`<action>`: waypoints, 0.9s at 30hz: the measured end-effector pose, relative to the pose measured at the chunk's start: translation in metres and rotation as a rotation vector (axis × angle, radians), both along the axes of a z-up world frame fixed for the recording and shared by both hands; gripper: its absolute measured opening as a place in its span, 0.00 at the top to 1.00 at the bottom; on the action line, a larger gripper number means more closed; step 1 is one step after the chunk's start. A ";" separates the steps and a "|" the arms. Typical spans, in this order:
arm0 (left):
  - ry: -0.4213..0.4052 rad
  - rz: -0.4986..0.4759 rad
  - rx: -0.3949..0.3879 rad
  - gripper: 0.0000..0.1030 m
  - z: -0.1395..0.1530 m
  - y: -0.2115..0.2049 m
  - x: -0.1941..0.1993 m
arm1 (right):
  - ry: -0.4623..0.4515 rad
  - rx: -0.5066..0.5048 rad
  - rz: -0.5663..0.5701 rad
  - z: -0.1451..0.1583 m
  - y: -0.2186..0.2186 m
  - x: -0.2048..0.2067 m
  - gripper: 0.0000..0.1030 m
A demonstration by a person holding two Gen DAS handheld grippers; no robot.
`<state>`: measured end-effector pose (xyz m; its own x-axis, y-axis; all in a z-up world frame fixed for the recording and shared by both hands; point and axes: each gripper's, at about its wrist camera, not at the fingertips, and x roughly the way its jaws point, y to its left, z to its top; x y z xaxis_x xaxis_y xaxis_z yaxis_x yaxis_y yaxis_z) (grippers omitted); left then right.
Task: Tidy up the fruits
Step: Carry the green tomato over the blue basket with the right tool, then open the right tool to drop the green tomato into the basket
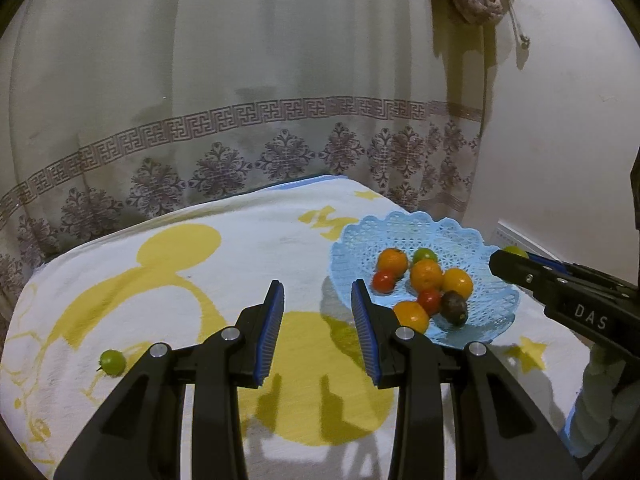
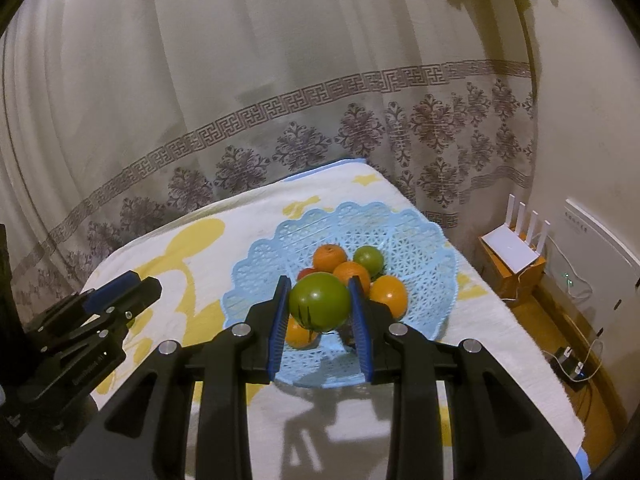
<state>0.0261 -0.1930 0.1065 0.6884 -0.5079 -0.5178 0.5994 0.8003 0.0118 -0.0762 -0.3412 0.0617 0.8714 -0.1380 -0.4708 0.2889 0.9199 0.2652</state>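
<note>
Right wrist view: right gripper [image 2: 320,312] jaws clamped on round green tomato [image 2: 319,300], blue ribbed pads pressing both flanks, poised above near rim of scalloped light-blue plastic lattice basket [image 2: 420,236]. Behind, at 12 o'clock: oranges [image 2: 387,294], another green fruit [image 2: 368,260]. Left wrist view: left gripper [image 1: 318,328] jaws parted a little, nothing between, over white-and-yellow cloth-covered tabletop [image 1: 240,240]. Basket at 2 o'clock holding oranges, red tomatoes [image 1: 384,281], dark round fruit [image 1: 454,307]. Small green fruit [image 1: 112,362] lying alone at 9 o'clock.
</note>
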 end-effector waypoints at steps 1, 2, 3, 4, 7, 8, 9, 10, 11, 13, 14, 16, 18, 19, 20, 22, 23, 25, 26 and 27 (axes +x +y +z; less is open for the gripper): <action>0.003 -0.006 0.003 0.65 -0.001 -0.004 0.000 | -0.001 0.001 -0.001 0.000 -0.003 0.000 0.71; 0.008 -0.013 0.006 0.65 -0.002 -0.009 0.000 | -0.001 0.003 -0.003 -0.001 -0.005 0.000 0.71; 0.011 -0.017 0.008 0.65 -0.002 -0.013 0.000 | -0.001 0.005 -0.004 -0.001 -0.008 0.000 0.71; 0.015 -0.020 0.010 0.65 -0.004 -0.016 0.000 | 0.000 0.010 -0.007 -0.002 -0.011 0.001 0.71; 0.031 -0.033 0.018 0.65 -0.008 -0.028 0.002 | 0.003 0.021 -0.010 -0.005 -0.019 0.004 0.71; 0.034 -0.036 0.020 0.66 -0.009 -0.031 0.002 | 0.004 0.025 -0.010 -0.007 -0.022 0.005 0.71; 0.038 -0.039 0.024 0.65 -0.011 -0.035 0.003 | 0.005 0.030 -0.011 -0.008 -0.024 0.006 0.71; 0.041 -0.043 0.028 0.65 -0.013 -0.039 0.003 | 0.007 0.036 -0.011 -0.010 -0.027 0.007 0.71; 0.043 -0.046 0.030 0.65 -0.014 -0.043 0.003 | 0.008 0.042 -0.013 -0.012 -0.029 0.008 0.71; 0.047 -0.057 0.033 0.65 -0.017 -0.050 0.004 | 0.012 0.051 -0.014 -0.015 -0.033 0.010 0.71; 0.051 -0.064 0.035 0.65 -0.019 -0.055 0.005 | 0.014 0.056 -0.014 -0.016 -0.035 0.011 0.71; 0.059 -0.069 0.038 0.66 -0.022 -0.061 0.007 | 0.019 0.066 -0.015 -0.019 -0.037 0.012 0.71; 0.070 -0.078 0.042 0.65 -0.025 -0.068 0.009 | 0.020 0.071 -0.015 -0.021 -0.039 0.013 0.71; 0.074 -0.083 0.042 0.65 -0.027 -0.071 0.010 | 0.019 0.074 -0.014 -0.022 -0.040 0.014 0.71; 0.076 -0.086 0.044 0.65 -0.028 -0.074 0.010 | 0.018 0.077 -0.014 -0.022 -0.041 0.014 0.71; 0.079 -0.093 0.049 0.66 -0.030 -0.079 0.010 | 0.017 0.081 -0.014 -0.023 -0.042 0.014 0.71; 0.081 -0.094 0.051 0.65 -0.032 -0.081 0.010 | 0.017 0.084 -0.015 -0.024 -0.043 0.014 0.71; 0.087 -0.096 0.051 0.66 -0.034 -0.083 0.011 | 0.019 0.088 -0.017 -0.025 -0.045 0.015 0.71; 0.088 -0.096 0.050 0.66 -0.035 -0.084 0.012 | 0.020 0.090 -0.017 -0.026 -0.045 0.015 0.71; 0.089 -0.096 0.050 0.66 -0.036 -0.085 0.012 | 0.022 0.092 -0.017 -0.027 -0.046 0.015 0.71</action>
